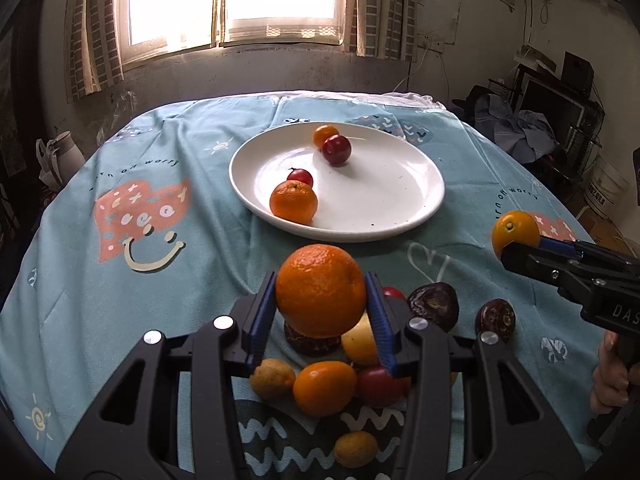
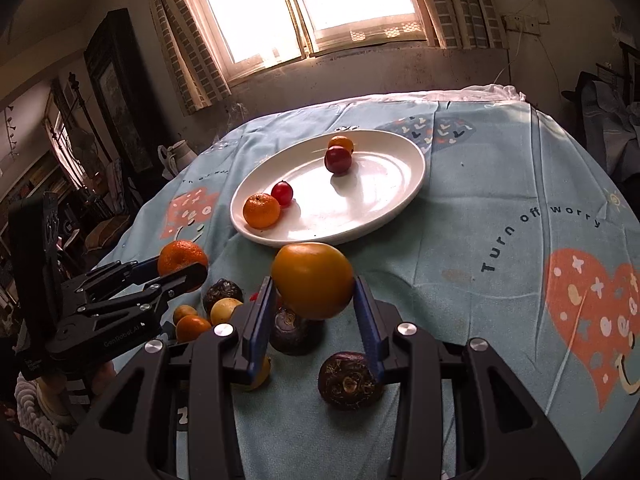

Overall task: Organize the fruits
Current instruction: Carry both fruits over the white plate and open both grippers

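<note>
A white plate [image 1: 392, 200] sits mid-table and holds a mandarin [image 1: 293, 202], a small red fruit [image 1: 301, 177], a dark red plum [image 1: 337, 150] and a small orange fruit [image 1: 325, 134]. My left gripper [image 1: 321, 300] is shut on a rough-skinned mandarin [image 1: 320, 290], held above a loose pile of fruit near the table's front. My right gripper [image 2: 314, 296] is shut on a smooth orange fruit [image 2: 313, 285], held in front of the plate [image 2: 400, 200]. The right gripper also shows in the left wrist view [image 1: 520, 248], and the left one in the right wrist view [image 2: 180, 276].
Loose fruit lies on the light blue tablecloth [image 1: 120, 280]: several dark wrinkled fruits [image 1: 434, 306] [image 2: 348, 380], yellow ones [image 1: 272, 378], an orange one [image 1: 324, 388] and red ones [image 1: 376, 386]. A white jug [image 1: 64, 154] stands beyond the table's left edge.
</note>
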Demonstrator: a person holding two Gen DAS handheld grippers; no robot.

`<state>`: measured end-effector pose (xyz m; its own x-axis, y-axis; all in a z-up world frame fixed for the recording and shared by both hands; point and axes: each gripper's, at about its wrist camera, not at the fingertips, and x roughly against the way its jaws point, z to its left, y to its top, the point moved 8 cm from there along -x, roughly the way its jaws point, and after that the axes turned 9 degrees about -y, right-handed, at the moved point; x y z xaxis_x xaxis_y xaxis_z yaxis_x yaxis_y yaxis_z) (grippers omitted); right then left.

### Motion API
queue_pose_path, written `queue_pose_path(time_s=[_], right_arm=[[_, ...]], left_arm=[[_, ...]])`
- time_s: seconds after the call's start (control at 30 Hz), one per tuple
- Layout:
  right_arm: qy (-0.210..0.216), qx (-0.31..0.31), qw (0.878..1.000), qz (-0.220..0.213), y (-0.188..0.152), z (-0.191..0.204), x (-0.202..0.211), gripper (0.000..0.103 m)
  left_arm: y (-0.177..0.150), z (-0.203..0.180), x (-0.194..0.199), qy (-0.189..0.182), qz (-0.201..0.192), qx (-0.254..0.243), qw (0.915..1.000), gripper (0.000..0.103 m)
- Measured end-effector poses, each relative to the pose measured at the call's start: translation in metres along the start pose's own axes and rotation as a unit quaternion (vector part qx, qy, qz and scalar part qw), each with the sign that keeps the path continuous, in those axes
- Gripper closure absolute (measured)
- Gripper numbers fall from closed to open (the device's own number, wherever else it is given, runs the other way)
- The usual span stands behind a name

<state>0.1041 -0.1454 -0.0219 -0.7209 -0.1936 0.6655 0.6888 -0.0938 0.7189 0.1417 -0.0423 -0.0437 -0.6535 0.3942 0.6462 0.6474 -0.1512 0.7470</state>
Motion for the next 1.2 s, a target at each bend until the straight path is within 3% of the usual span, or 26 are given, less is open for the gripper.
queue_pose_path(time_s=[0.23, 0.47, 0.73, 1.13, 1.17, 1.2], right_arm=[[-0.027, -0.006, 0.999, -0.023, 0.046, -0.016, 0.002, 0.063], [-0.048, -0.005, 0.998, -0.036, 0.097, -0.028, -0.031, 0.063], [-0.050, 0.003, 0.999, 0.008, 0.091, -0.029, -0.090, 0.063], [-0.053, 0.013, 0.998, 0.025, 0.090, -0.028, -0.119, 0.062], [-0.051, 0.012, 0.998, 0.028, 0.089, -0.029, -0.121, 0.054], [-0.049, 0.011, 0.998, 0.026, 0.089, -0.029, -0.120, 0.037]], left_arm=[[0.042, -0.012, -0.016, 0.015, -0.010, -0.024, 0.9996, 0.058], [0.074, -0.018, -0.046, 0.022, -0.024, -0.028, 0.9991, 0.058], [0.076, -0.013, -0.082, 0.032, -0.011, -0.036, 0.9988, 0.058], [0.074, 0.000, -0.104, 0.039, 0.009, -0.026, 0.9989, 0.058], [0.075, 0.000, -0.104, 0.040, 0.007, -0.026, 0.9988, 0.057], [0.076, -0.001, -0.102, 0.043, 0.001, -0.028, 0.9987, 0.049]])
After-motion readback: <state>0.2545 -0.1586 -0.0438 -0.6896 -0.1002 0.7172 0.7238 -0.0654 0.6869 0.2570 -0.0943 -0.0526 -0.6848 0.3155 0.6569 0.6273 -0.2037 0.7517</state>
